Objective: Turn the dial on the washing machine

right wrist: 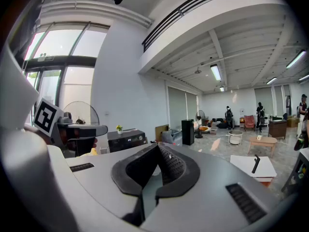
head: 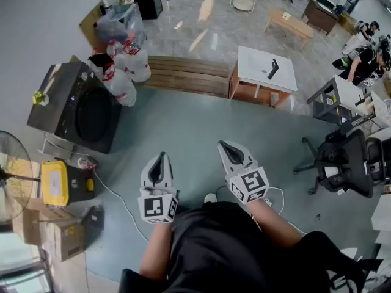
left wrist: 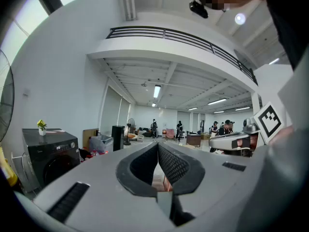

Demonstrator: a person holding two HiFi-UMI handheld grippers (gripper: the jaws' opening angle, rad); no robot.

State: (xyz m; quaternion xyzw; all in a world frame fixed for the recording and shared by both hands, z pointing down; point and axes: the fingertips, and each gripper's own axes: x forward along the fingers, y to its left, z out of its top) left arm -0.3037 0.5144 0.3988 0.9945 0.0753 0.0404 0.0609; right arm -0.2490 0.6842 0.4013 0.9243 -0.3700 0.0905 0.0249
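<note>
At the far left of the head view stands a floor fan (head: 11,170), with a yellow-topped box (head: 55,183) and cardboard cartons (head: 55,237) just beside it on the floor. Above them, in the upper left of the frame, sits the black washing machine (head: 79,107), a small plant (head: 40,96) on its top and its round door facing the open grey floor; its dial is too small to make out from above. Clear plastic bags (head: 125,69) are heaped against its right side. At lower centre the person holds both tools low and well apart from the machine: the left gripper (head: 160,159) has its jaws clenched together on nothing, and the right gripper (head: 230,148), just beside it, is likewise pressed closed and empty. Each gripper view confirms the pads meeting with no object between them, the machine standing far off at the left. Further right are a white table (head: 256,63) and a black office chair (head: 349,163)
</note>
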